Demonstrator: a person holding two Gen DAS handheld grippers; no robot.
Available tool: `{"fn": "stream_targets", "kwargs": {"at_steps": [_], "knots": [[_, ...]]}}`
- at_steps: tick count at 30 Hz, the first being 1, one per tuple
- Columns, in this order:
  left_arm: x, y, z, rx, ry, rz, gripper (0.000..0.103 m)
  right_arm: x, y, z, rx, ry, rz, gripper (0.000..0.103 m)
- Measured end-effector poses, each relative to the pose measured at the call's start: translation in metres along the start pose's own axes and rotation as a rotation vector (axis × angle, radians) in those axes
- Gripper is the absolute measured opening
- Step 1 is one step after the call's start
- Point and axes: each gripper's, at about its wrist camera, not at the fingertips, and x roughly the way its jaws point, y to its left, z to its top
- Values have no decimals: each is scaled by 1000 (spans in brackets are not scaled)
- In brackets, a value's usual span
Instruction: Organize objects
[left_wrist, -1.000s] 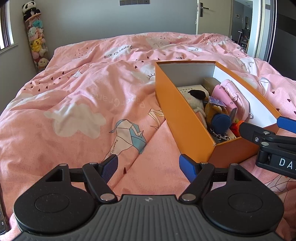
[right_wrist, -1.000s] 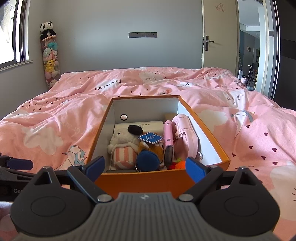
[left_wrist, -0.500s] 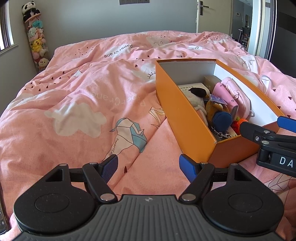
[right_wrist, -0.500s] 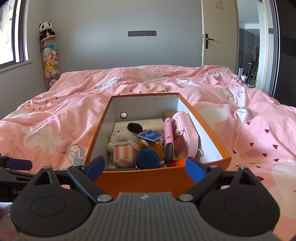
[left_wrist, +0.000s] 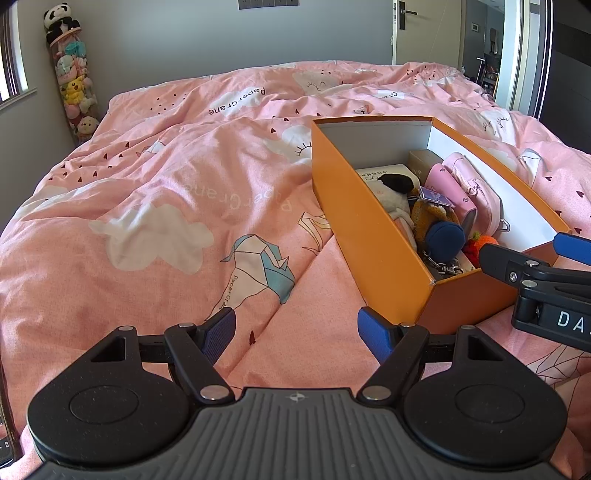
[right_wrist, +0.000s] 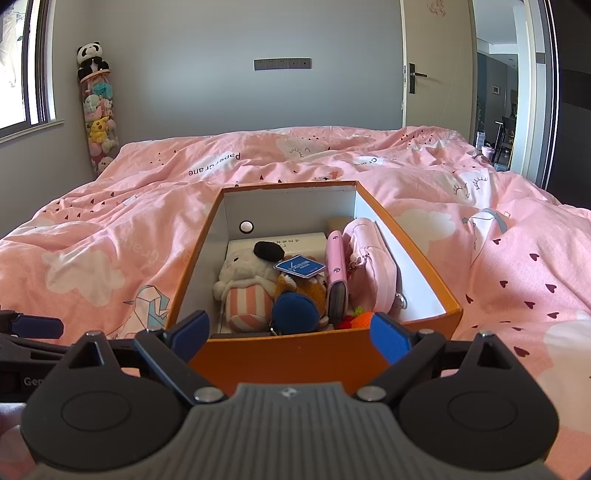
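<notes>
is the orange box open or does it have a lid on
Open, no lid on it. The orange box shows its white inner walls and its contents from above: a plush toy, a pink wallet and a navy pouch.

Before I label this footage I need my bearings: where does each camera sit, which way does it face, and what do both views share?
Left wrist view: sits on the left gripper, low over the pink printed duvet, facing the far grey wall; its open blue-padded fingers show, the right gripper at the right edge.
Right wrist view: sits on the right gripper, facing the open orange cardboard box end-on; its open fingers show, the left gripper at the left edge.
Shared: the box of toys and pouches, duvet, panda-topped toy column, door.
</notes>
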Motion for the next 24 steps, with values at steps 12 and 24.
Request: {"fn": "stream_targets", "kwargs": {"at_steps": [12,24], "knots": [[0,0,0,1,1,0,88,1,0,-2,9,4,1,94],[0,1,0,1,3,1,88,1,0,-1,9,5,2,94]]}}
